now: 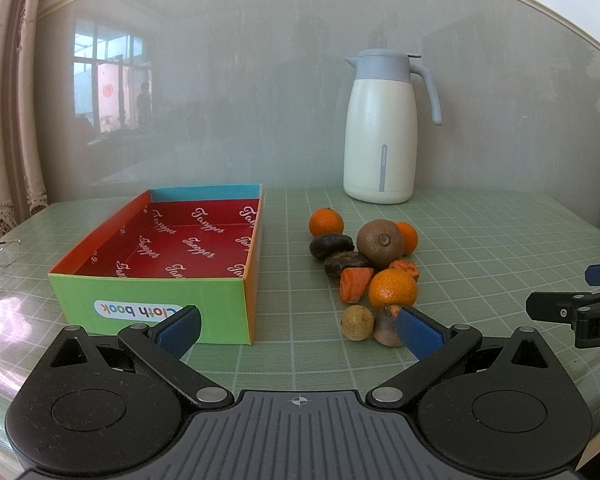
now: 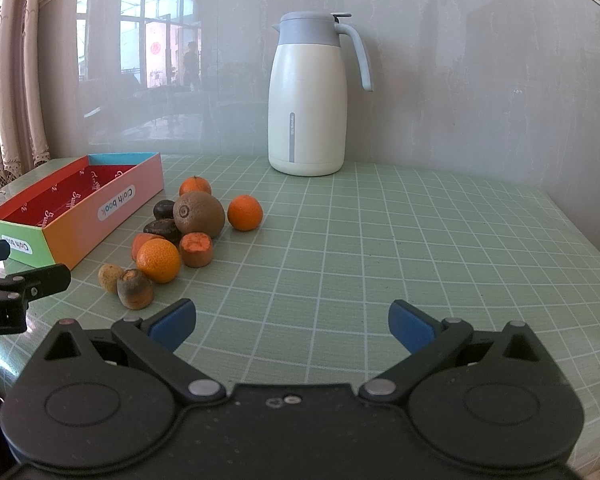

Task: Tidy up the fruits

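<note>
Left gripper (image 1: 298, 330) spread wide, empty, low over mat (image 1: 480, 240); fruit pile (image 1: 370, 264) just ahead, right of centre. Right gripper (image 2: 292, 324) likewise spread, empty; pile ahead-left. Open box (image 1: 160, 264) left of pile, apart. Bare mat right. Oranges, brown and dark fruits, clustered touching.

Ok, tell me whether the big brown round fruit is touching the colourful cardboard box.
Apart. The right wrist view shows green mat between the big brown round fruit and the colourful cardboard box.
</note>
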